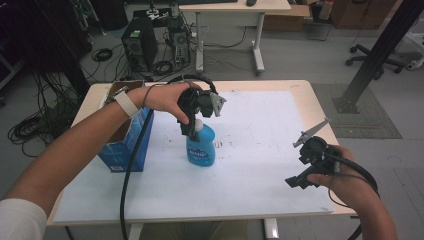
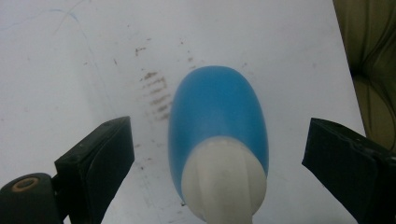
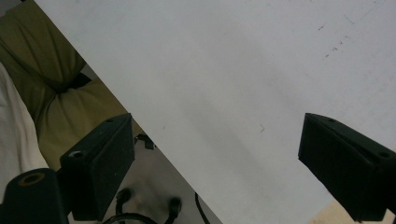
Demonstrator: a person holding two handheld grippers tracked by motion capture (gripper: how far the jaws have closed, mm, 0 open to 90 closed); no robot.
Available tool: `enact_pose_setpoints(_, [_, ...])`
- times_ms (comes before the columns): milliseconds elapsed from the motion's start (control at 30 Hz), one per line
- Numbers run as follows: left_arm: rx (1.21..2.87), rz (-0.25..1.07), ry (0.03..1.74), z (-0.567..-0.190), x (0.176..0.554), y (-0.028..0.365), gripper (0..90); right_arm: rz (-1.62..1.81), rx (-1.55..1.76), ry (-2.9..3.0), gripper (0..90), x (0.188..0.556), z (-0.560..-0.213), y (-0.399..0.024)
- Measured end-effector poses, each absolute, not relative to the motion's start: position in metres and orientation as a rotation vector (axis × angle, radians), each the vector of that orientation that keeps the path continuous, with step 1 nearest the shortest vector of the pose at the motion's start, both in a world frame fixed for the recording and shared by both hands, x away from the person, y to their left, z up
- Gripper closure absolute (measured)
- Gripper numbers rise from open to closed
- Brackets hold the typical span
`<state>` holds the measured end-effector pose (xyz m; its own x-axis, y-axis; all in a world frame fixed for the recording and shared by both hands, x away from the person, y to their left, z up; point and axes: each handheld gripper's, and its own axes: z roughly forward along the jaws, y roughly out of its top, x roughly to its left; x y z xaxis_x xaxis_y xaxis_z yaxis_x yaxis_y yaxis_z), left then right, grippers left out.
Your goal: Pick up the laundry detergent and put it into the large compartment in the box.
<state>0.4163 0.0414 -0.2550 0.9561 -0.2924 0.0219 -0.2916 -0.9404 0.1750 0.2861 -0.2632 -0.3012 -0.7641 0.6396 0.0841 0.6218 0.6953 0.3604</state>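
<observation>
From the high view, a blue plastic bottle with a white cap [image 1: 201, 145] stands upright near the middle of the white table top [image 1: 260, 150]. The left gripper [image 1: 192, 131] hangs straight above it, pointing down at the cap. Just to the bottle's left sits an open blue cardboard box [image 1: 125, 145], close to the left forearm but apart from the bottle. The right gripper [image 1: 296, 181] hovers low near the table's right edge, well away from both. Behind the table are a black computer tower [image 1: 139, 46] and loose cables on the floor.

The left gripper view looks down the bottle [image 2: 217, 140]: the white cap sits between the two black jaws, which stand spread wide with clear gaps on either side, touching nothing. Brown smudges mark the table beside the bottle.

The right gripper view shows its jaws also spread wide, with bare white table [image 3: 233, 93] between them and the table's near edge crossing diagonally.
</observation>
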Motion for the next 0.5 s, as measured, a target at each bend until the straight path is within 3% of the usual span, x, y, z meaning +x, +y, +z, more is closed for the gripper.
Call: enact_pose_setpoints(500, [2.941, -0.002, -0.434, -0.266, 0.415, 0.042, 8.8, 0.581, 1.062, 2.839, 10.9, 0.285, -0.3, -0.264])
